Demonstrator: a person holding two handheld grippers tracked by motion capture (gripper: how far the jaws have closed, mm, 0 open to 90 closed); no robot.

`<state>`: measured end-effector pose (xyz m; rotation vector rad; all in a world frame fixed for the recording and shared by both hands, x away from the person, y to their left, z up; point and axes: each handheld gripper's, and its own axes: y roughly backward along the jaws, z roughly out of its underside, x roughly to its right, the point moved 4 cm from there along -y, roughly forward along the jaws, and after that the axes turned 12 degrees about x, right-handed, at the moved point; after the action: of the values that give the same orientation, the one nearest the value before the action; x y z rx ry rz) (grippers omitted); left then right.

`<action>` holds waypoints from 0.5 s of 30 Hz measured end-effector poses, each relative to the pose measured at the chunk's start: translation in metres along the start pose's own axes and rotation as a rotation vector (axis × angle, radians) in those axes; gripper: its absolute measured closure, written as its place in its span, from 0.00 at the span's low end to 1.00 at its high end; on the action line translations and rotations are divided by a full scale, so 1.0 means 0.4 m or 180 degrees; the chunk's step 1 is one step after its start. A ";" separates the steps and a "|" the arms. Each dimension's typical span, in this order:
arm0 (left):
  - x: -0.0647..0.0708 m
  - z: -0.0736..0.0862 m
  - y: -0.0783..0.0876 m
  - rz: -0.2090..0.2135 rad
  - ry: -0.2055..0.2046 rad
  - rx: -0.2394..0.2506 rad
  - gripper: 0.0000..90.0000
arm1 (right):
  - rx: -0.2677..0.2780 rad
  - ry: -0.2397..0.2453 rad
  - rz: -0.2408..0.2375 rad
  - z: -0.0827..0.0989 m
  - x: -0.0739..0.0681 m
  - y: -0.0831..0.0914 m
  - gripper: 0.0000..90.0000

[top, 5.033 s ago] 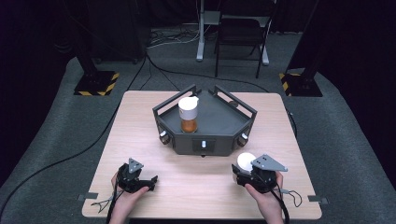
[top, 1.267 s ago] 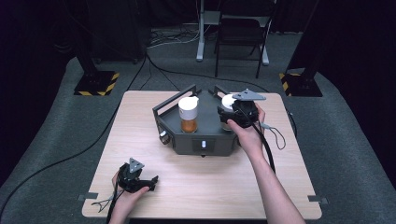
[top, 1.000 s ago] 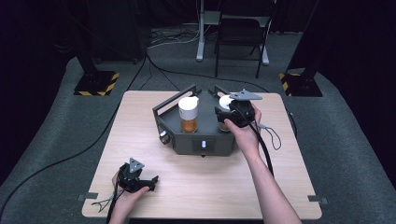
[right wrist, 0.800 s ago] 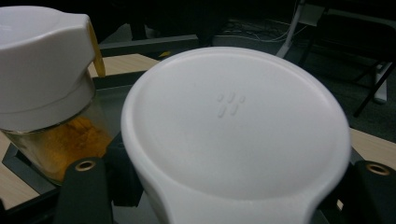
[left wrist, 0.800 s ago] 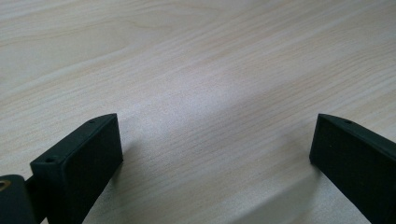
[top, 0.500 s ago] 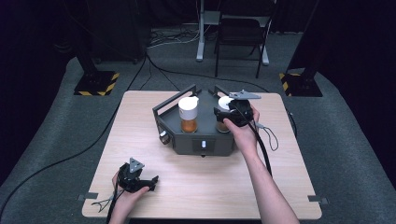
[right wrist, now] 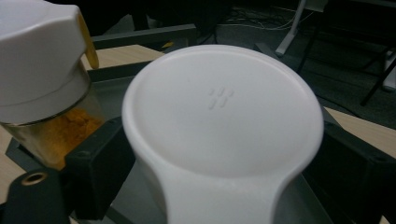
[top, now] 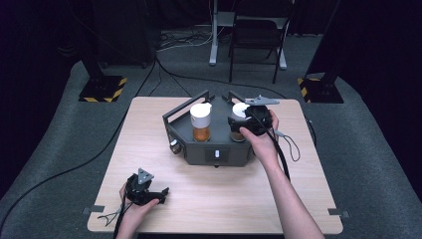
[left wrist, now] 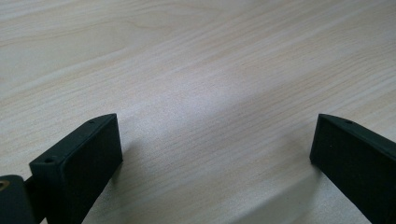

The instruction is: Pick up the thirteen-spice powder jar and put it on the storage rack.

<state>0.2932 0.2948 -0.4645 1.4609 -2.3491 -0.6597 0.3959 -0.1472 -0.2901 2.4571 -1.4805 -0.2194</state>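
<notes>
Pale wood grain is seen across the rectangular desk (top: 298, 189), on which a dark grey angular metal tray with raised rails (top: 189, 144) is set toward the far side. Inside that tray two jars are stood side by side, a little apart. A glass jar with a tall white cap and orange powder inside (top: 201, 122) is placed at the left; a second jar, topped by a broad white round plastic lid (top: 239, 110), is placed at the right, between the jaws of the right claw (top: 239, 122). In the right gripper view the lid (right wrist: 224, 116) is shown as smooth and matte, with a shallow raised rim and a small cluster of embossed dashes at its centre. The right claw's jaws have just been opening and are seen flanking the jar, whether touching it cannot be told. The left claw (left wrist: 215, 154) is rested on the near left of the desk, released, with bare wood between its jaws.
</notes>
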 end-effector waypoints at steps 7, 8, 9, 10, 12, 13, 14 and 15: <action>0.000 0.000 0.000 0.0000 0.0002 0.0000 0.02 | 0.0022 0.0020 0.0006 0.008 -0.003 0.030 0.06; 0.000 0.000 0.000 0.0000 0.0001 0.0000 0.02 | 0.0022 0.0012 0.0005 0.011 -0.001 0.034 0.06; 0.000 0.000 0.000 0.0000 0.0001 -0.0001 0.02 | 0.0019 0.0003 -0.0004 0.015 0.004 0.039 0.06; 0.000 0.000 0.000 0.0000 0.0000 0.0001 0.02 | 0.0026 -0.0008 -0.0016 0.020 0.008 0.043 0.06; 0.000 0.000 0.000 0.0000 -0.0001 0.0001 0.02 | 0.0019 -0.0001 -0.0013 0.024 0.011 0.050 0.06; 0.000 0.000 0.000 0.0001 0.0000 0.0000 0.02 | 0.0032 -0.0002 -0.0017 0.028 0.014 0.055 0.06; 0.000 0.000 -0.001 0.0002 0.0001 0.0001 0.02 | 0.0038 0.0003 -0.0029 0.035 0.019 0.065 0.06; 0.000 -0.001 -0.001 0.0002 0.0001 -0.0001 0.02 | 0.0038 0.0003 -0.0029 0.035 0.019 0.065 0.06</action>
<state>0.2936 0.2946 -0.4645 1.4598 -2.3492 -0.6596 0.3741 -0.1675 -0.2955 2.4733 -1.4746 -0.2117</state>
